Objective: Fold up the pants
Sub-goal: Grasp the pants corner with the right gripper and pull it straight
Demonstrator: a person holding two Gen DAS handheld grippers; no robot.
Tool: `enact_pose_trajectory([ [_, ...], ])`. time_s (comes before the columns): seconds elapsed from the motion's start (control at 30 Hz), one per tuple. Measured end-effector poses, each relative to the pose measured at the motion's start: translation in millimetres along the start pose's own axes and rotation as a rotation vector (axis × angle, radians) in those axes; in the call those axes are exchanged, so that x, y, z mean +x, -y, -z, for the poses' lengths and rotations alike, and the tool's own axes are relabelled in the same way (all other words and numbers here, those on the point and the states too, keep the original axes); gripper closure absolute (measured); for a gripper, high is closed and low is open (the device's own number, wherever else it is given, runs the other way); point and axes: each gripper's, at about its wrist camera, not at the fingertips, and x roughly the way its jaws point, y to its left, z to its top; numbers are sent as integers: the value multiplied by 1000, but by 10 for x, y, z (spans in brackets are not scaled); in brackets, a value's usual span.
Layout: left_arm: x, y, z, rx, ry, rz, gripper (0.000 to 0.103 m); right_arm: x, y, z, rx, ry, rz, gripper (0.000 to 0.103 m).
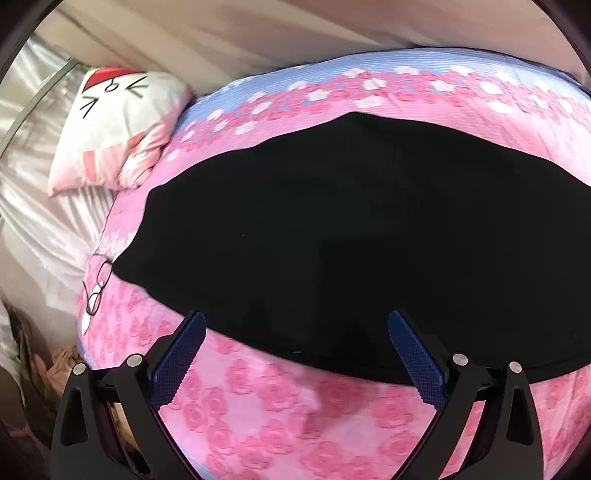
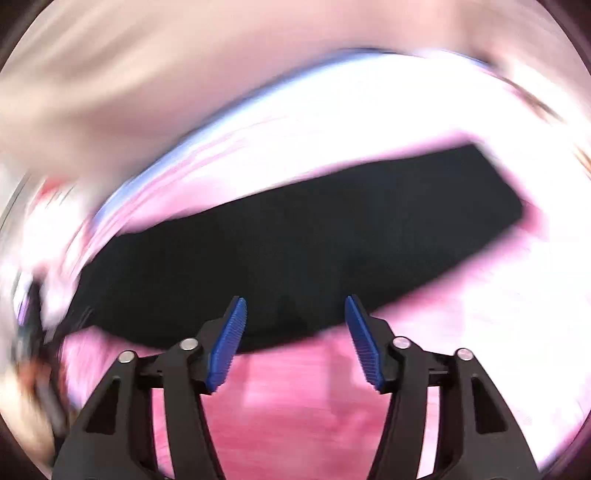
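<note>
Hand-held grippers [image 1: 295, 325] [image 2: 295, 306] wide apart, empty, over black pants [image 1: 332, 236].

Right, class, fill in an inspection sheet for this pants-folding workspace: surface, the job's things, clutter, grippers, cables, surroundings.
Surface: bed with a pink rose-print bedspread, with a blue band along its far side.
Job's things: black pants lie flat on the bedspread; no gripper holds them.
Clutter: cartoon cat-face pillow off the bedspread's far left corner; bunched clothing, too dim to identify, down at the left edge.
Grippers: left gripper open, nothing between its blue pads, over the pants' near edge; right gripper open, empty, also at the near edge, view motion-blurred.
Cables: nothing seen.
Surroundings: pale satin-like sheet beside the bedspread; beige curtain behind the bed.
</note>
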Motion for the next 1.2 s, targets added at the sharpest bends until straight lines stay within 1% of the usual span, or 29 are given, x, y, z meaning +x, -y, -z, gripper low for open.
enact_pose_trajectory([
  [0.03,-26,84,-3,13,3,7,5,-21,286,-63,94,11,17,40],
  [0.07,-54,170,-3,24,7,9,5,-26,572,-126,190,29,1,40],
  [0.13,-101,322,-5,46,6,23,5,9,861,-193,294,61,-23,40],
  [0.17,-123,383,-3,54,5,29,5,68,985,-239,335,77,-56,40],
  [0.2,-162,476,-3,66,3,38,5,100,1026,-260,348,89,-69,40],
  [0.23,-184,529,-2,75,2,45,5,131,1058,-307,351,123,-91,40],
  [0.33,-258,683,-12,102,4,47,5,225,1025,-397,327,173,-116,39],
  [0.4,-289,735,-11,119,7,40,5,307,1027,-495,304,206,-147,39],
  [0.47,-307,772,0,130,6,29,5,375,1043,-540,307,226,-174,39],
  [0.5,-311,773,4,132,4,26,5,324,1078,-523,309,234,-185,41],
  [0.57,-309,763,13,133,0,18,5,329,1155,-559,306,238,-201,55],
  [0.6,-299,752,19,134,-4,12,5,374,1156,-579,299,222,-201,73],
  [0.67,-275,720,30,133,-12,4,5,395,1103,-604,257,214,-183,79],
  [0.73,-246,676,35,131,-18,-2,5,329,1027,-613,238,216,-173,81],
  [0.8,-217,614,35,126,-21,-8,5,167,829,-672,197,238,-173,82],
  [0.87,-177,516,31,109,-23,-10,5,-18,508,-758,133,253,-206,82],
  [0.93,-126,422,28,87,-31,-3,5,-173,94,-822,51,250,-253,82],
  [1.03,-30,223,15,48,-41,9,5,-312,-732,-858,-97,223,-339,82],
  [1.07,3,125,7,30,-42,13,5,-324,-1060,-834,-148,210,-366,82],
  [1.13,42,-21,-6,2,-43,26,5,-248,-1695,-727,-234,164,-434,82],
  [1.2,79,-227,-16,-26,-37,35,5,-124,-2185,-584,-312,126,-465,82],
])
